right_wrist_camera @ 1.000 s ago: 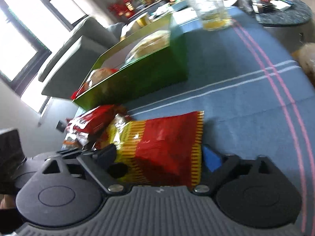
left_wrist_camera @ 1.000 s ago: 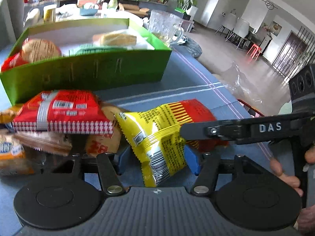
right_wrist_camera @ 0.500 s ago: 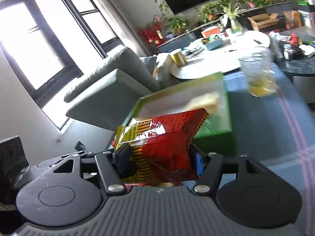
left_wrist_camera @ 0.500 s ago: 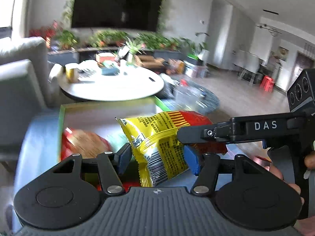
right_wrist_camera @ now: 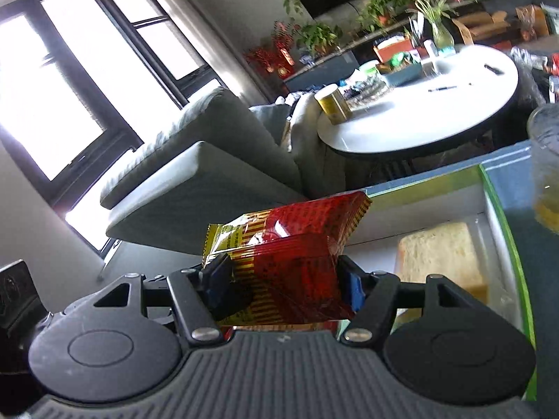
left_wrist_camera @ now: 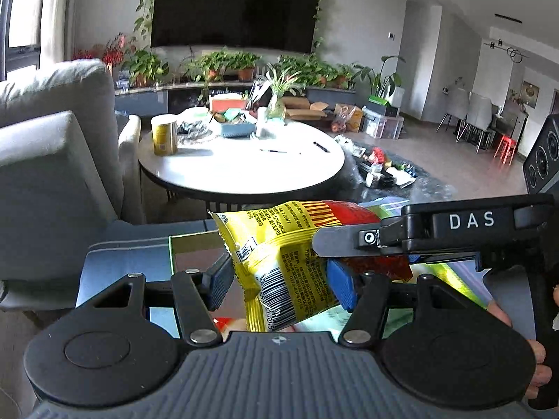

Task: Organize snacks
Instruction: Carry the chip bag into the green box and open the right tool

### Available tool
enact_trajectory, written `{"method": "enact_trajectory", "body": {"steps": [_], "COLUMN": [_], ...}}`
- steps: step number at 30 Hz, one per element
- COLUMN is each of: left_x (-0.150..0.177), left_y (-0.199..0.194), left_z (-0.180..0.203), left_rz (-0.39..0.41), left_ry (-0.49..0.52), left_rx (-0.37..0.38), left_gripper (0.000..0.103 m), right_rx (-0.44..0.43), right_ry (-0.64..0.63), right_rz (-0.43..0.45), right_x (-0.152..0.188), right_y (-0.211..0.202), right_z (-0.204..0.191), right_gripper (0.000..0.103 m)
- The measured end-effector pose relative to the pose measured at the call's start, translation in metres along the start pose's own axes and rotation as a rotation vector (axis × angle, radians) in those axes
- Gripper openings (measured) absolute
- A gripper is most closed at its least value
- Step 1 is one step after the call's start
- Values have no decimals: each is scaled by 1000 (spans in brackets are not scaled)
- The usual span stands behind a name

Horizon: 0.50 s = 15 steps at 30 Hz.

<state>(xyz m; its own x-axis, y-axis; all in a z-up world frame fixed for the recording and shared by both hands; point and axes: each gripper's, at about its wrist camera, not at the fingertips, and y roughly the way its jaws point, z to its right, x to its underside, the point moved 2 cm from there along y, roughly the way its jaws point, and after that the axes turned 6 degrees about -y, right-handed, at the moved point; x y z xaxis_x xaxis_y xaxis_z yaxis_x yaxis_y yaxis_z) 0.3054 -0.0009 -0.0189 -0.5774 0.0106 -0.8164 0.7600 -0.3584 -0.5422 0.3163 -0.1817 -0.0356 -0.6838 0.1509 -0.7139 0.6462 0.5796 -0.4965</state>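
Both tongs [left_wrist_camera: 279, 284] [right_wrist_camera: 284, 286] clamped, side by side

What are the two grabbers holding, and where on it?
Both hold one snack bag: the left gripper pinches its yellow barcode end, and the right gripper squeezes its red end.

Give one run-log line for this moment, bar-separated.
left gripper: shut on snack bag | right gripper: jaws just opened further, snack bag between pads | place: over green box

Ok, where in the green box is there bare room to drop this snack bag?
Bare floor runs along the far wall of the green box, between the snack bag and the bread slice. Its far left corner looks bare too. Nearer, under the bag, packets crowd it.
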Motion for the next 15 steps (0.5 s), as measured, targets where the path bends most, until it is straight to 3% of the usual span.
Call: {"method": "enact_trajectory", "body": {"steps": [9,12,15], "left_x": [4,4,4], "left_y": [39,42,31], "left_z": [-31,-39,-43], "left_rz": [-59,-41,-19], "left_ry": [-32,-33,-67], "left_rx": [-46,-98,-101], "left_gripper": [60,58,60], "right_rx": [26,73,121], "right_ry": [10,14,-13], "right_rz": [-49,-57,-42], "right_x": [4,3,5], "right_y": [42,49,39], "right_z": [6,8,5], "right_gripper": [75,76,76]}}
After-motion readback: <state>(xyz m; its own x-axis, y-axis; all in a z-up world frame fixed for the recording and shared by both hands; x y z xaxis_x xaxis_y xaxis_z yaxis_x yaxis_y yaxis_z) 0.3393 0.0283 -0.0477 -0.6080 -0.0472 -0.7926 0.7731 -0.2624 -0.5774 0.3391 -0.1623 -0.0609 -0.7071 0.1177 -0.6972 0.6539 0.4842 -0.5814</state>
